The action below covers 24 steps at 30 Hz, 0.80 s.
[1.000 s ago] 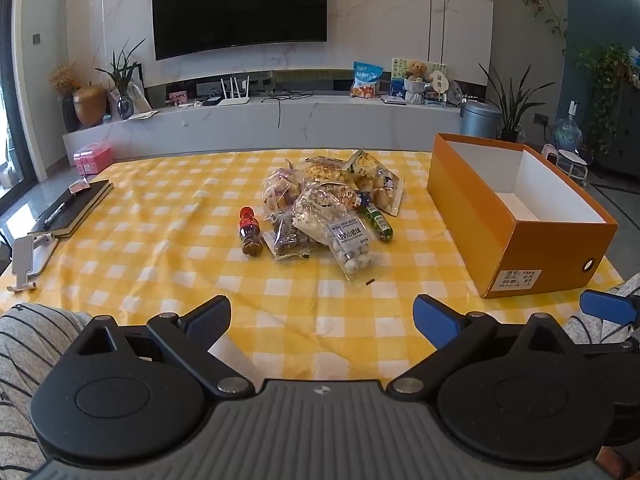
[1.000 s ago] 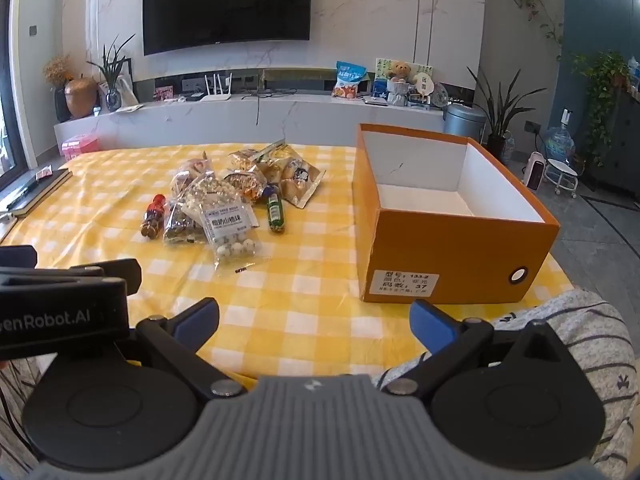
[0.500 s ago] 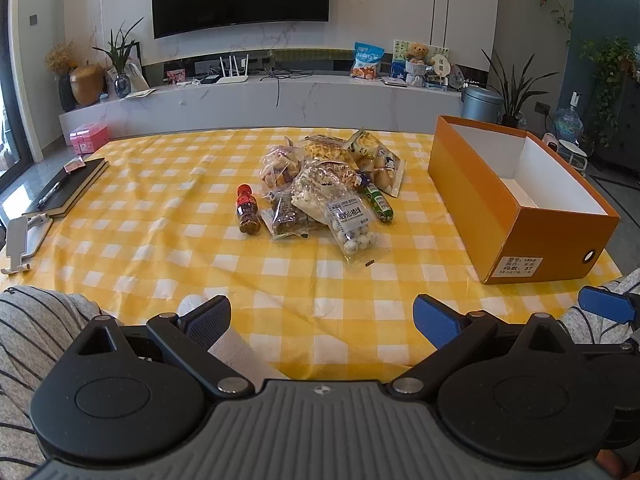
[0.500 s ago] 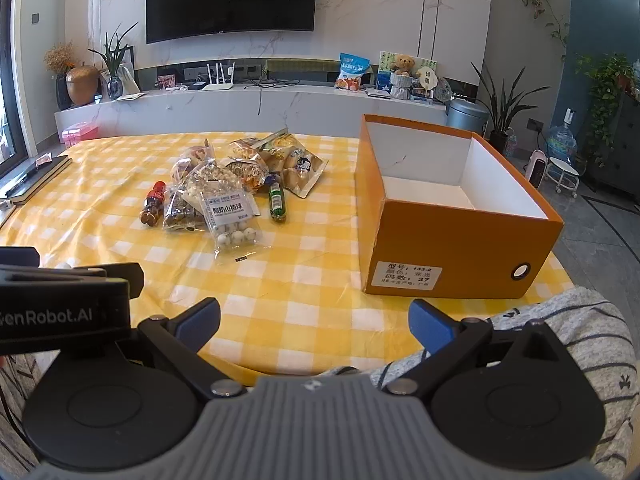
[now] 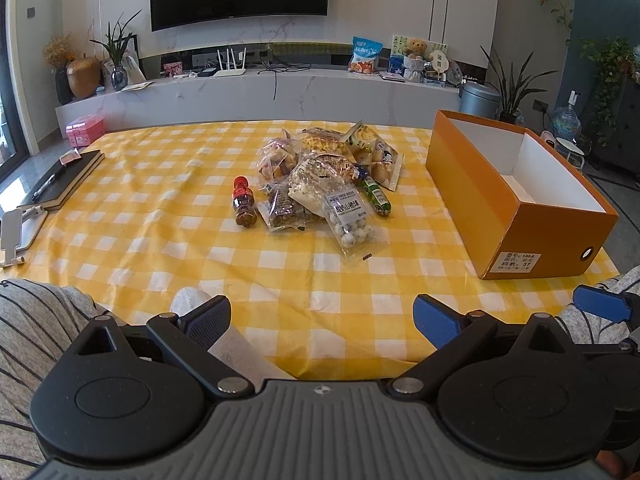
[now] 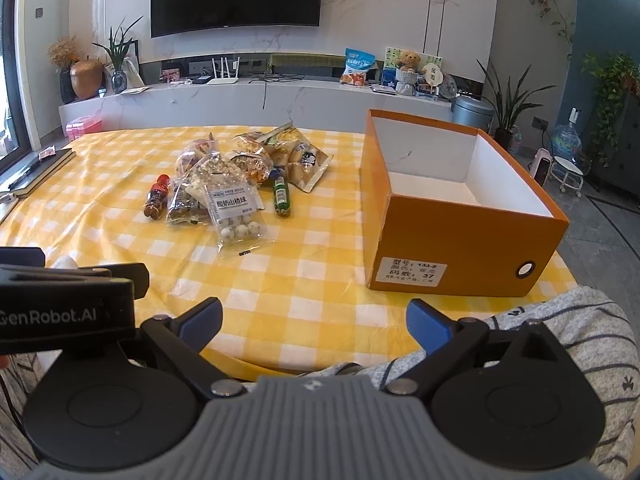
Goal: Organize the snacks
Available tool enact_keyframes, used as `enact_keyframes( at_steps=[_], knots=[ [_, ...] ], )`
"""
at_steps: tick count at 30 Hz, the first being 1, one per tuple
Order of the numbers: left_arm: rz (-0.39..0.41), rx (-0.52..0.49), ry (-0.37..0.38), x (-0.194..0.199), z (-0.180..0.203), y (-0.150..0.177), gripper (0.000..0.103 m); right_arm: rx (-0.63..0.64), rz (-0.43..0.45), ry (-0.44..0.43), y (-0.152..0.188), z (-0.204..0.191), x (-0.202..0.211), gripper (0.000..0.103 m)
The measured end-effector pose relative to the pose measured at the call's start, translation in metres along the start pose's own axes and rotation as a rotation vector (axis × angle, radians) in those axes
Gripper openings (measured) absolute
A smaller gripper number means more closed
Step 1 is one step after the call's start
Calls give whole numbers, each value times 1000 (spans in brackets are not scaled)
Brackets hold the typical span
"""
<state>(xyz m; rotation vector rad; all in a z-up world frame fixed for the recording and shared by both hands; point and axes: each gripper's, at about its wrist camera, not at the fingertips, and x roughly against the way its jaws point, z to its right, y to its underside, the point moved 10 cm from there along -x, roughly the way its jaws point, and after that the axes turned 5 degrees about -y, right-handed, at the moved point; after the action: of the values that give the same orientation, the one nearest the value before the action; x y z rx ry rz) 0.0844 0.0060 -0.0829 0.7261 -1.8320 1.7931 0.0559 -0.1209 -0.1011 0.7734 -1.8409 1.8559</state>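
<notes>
A heap of snack bags [image 5: 320, 164] [image 6: 240, 168] lies mid-table on the yellow checked cloth [image 5: 160, 240]. A clear bag of white balls [image 5: 348, 216] [image 6: 236, 212] is nearest me. A small dark bottle with a red cap [image 5: 244, 202] [image 6: 157, 196] lies left of the heap, and a green bottle [image 5: 375, 196] [image 6: 281, 196] right of it. An open orange box [image 5: 516, 200] [image 6: 460, 216], white and bare inside, stands at the right. My left gripper [image 5: 322, 318] and right gripper [image 6: 312, 320] both hover open and hold nothing, at the near table edge, well short of the snacks.
A dark notebook with a pen [image 5: 60, 180] and a white phone stand [image 5: 16, 232] lie at the table's left edge. A person's striped sleeves [image 5: 36, 320] [image 6: 560, 328] lie along the near edge. Beyond the table runs a marble TV console [image 5: 280, 88].
Both grippers rose and tilted a little, so the table sits lower in both views. Nothing on the table moved, and both grippers stayed open.
</notes>
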Motion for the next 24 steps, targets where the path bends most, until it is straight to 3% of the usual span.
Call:
enact_keyframes(
  at_steps=[24],
  knots=[
    [-17,2,-1,-5,2,1,103,10,8,21,0,-1,-3,99]
  ],
)
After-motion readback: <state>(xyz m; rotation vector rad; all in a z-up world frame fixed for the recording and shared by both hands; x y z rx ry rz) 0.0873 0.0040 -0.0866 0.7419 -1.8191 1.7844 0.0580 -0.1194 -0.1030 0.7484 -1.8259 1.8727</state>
